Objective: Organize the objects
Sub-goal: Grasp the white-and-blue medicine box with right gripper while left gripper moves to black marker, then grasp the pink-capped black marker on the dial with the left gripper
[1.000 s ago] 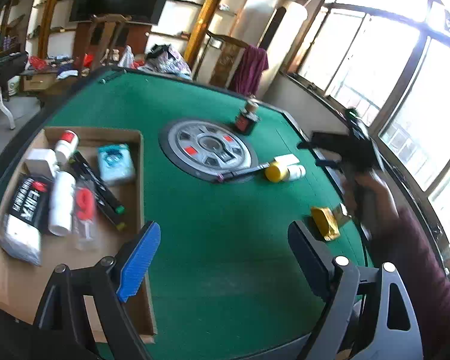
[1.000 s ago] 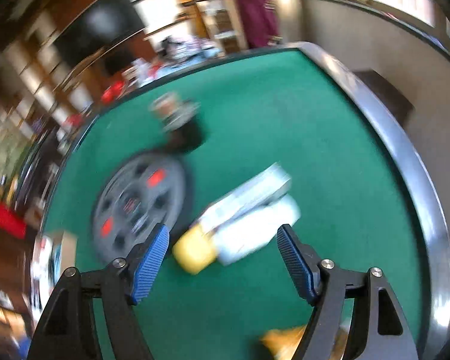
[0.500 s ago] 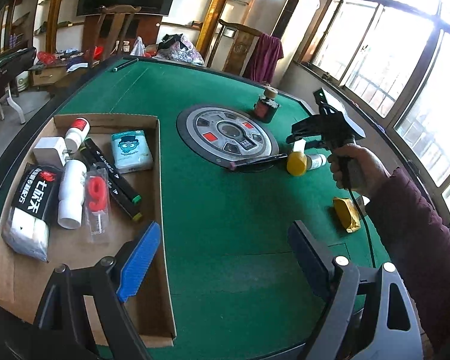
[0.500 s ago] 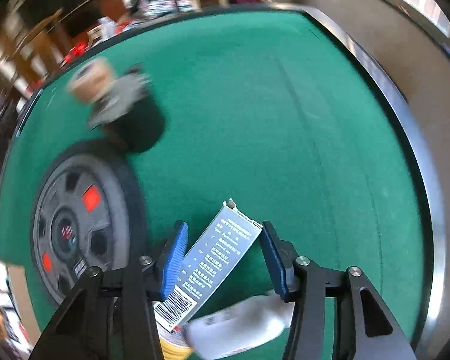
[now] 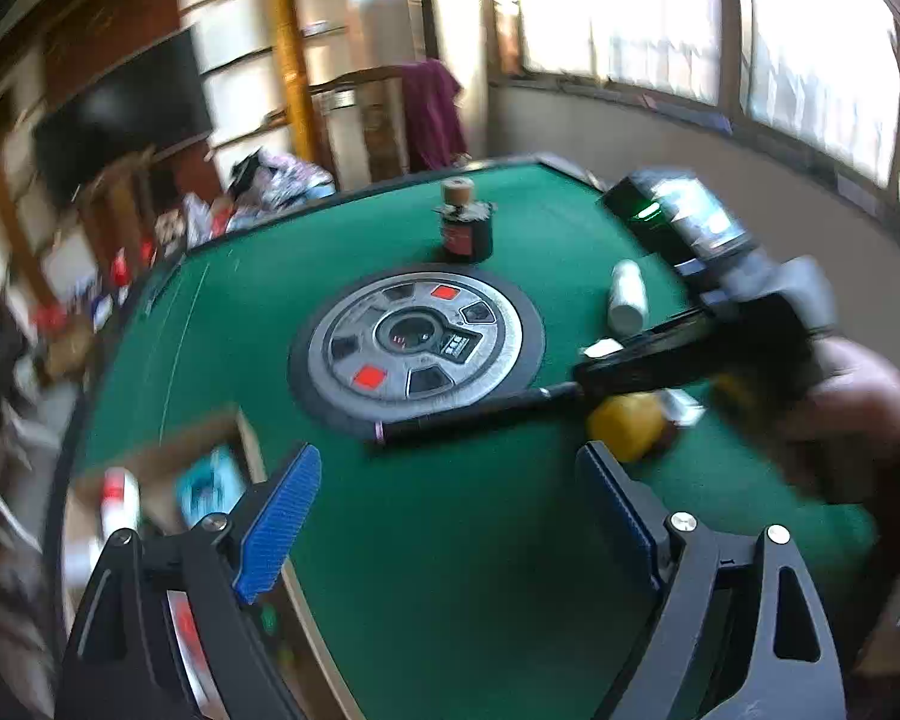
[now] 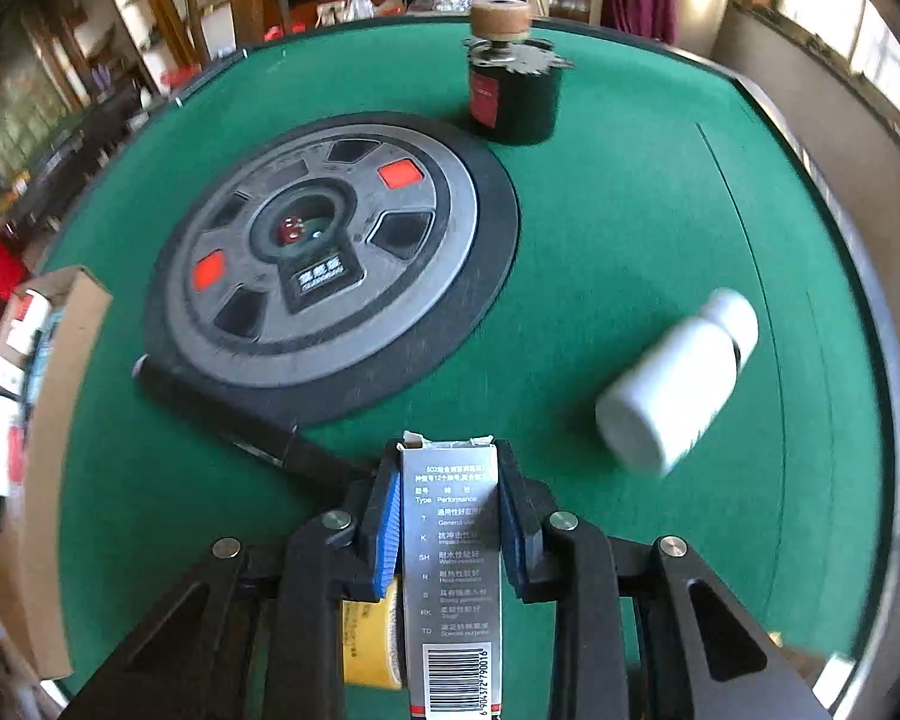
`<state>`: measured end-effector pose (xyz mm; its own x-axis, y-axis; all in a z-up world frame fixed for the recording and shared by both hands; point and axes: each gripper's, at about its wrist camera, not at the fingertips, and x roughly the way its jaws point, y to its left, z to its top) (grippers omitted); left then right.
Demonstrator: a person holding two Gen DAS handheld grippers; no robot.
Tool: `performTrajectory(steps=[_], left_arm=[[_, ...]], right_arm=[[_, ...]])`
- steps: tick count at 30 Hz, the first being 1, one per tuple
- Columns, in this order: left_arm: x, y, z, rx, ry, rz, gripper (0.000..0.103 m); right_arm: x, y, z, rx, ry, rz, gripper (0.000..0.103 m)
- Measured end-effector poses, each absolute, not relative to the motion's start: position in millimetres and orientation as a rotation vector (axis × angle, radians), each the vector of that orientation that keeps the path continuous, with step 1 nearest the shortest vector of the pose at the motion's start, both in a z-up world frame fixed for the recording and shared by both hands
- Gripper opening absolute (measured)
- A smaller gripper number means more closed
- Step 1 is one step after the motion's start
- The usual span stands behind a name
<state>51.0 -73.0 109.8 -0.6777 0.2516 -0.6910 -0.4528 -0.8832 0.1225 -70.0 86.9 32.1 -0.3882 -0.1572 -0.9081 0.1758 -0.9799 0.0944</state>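
At lower centre, our right gripper (image 6: 450,516) is closing its 2 jaws on the grey glue box (image 6: 453,546). Our left gripper (image 5: 450,516) hangs wide open, empty, over green felt (image 5: 450,570).

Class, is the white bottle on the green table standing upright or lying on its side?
Lying on its side: the white bottle rests lengthwise on the felt, cap pointing away.
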Motion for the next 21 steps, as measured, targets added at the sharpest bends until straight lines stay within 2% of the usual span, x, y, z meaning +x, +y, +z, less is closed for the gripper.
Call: performTrajectory(steps=[5, 11, 15, 18, 20, 21], left_arm=[[13.3, -34.9, 78.8, -1.021, 0.673, 2.374, 0.085], [-3.3, 7.9, 51.7, -0.963, 1.000, 2.137, 0.085], [-15.8, 25.5, 35.2, -1.004, 1.065, 2.026, 0.085], [-27.4, 28.9, 33.1, -1.127, 0.991, 2.001, 0.085], [-27.5, 26.3, 33.7, -1.180, 0.941, 1.988, 0.070], [-23.6, 23.3, 35.8, -1.194, 0.890, 1.977, 0.055]], right_arm=[[-52.0, 97.2, 24.3, 1.532, -0.170, -2.449, 0.030], [-46.5, 101.2, 19.0, 1.499, -0.286, -2.400, 0.030], [-45.0, 103.4, 15.2, 1.492, -0.352, -2.372, 0.030], [-46.6, 107.2, 12.8, 1.488, -0.408, -2.350, 0.030], [-46.5, 110.1, 12.4, 1.486, -0.438, -2.338, 0.030], [-46.9, 110.9, 12.1, 1.486, -0.451, -2.332, 0.030]])
